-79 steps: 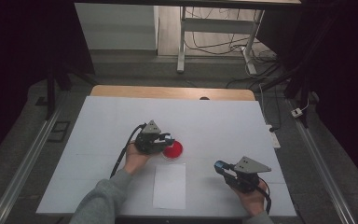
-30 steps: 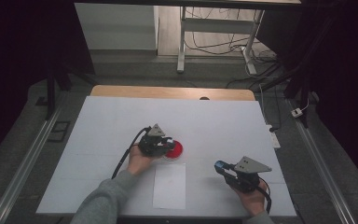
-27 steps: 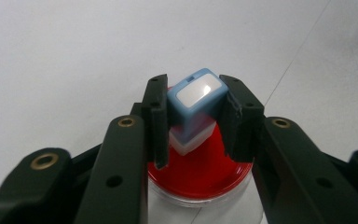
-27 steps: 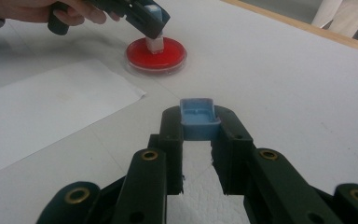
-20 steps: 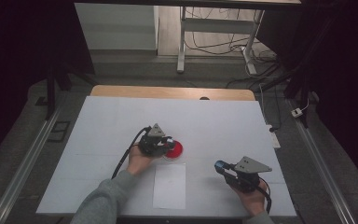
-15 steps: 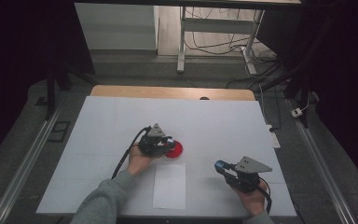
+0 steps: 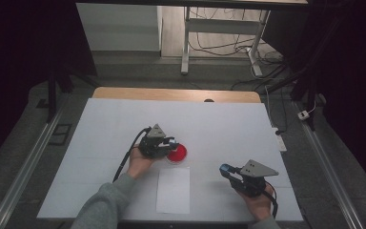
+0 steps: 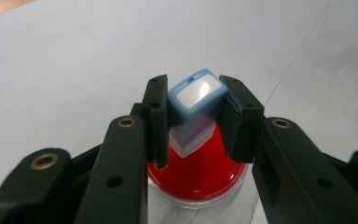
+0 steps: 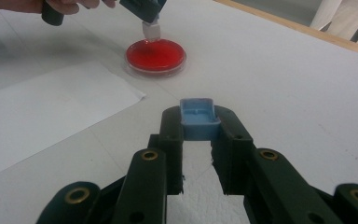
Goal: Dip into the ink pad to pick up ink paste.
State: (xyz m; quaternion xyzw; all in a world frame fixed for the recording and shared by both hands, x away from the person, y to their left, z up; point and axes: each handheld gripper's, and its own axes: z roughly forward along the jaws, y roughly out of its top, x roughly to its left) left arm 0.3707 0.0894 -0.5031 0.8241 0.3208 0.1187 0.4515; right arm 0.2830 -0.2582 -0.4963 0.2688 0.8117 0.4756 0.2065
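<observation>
Left gripper view, stamp (image 8: 195, 105) hiding ink pad (image 8: 200, 175) centre

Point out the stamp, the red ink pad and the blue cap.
stamp (image 8: 196, 99), left gripper view, its blue top face.
red ink pad (image 9: 155, 54), right gripper view, the red surface.
blue cap (image 9: 197, 117), right gripper view, its hollow inside.

A white-topped table (image 7: 100, 143) with a wooden far edge carries a round red ink pad (image 7: 177, 153) near its middle and a white sheet of paper (image 7: 173, 189) just beside it, toward the near edge.
</observation>
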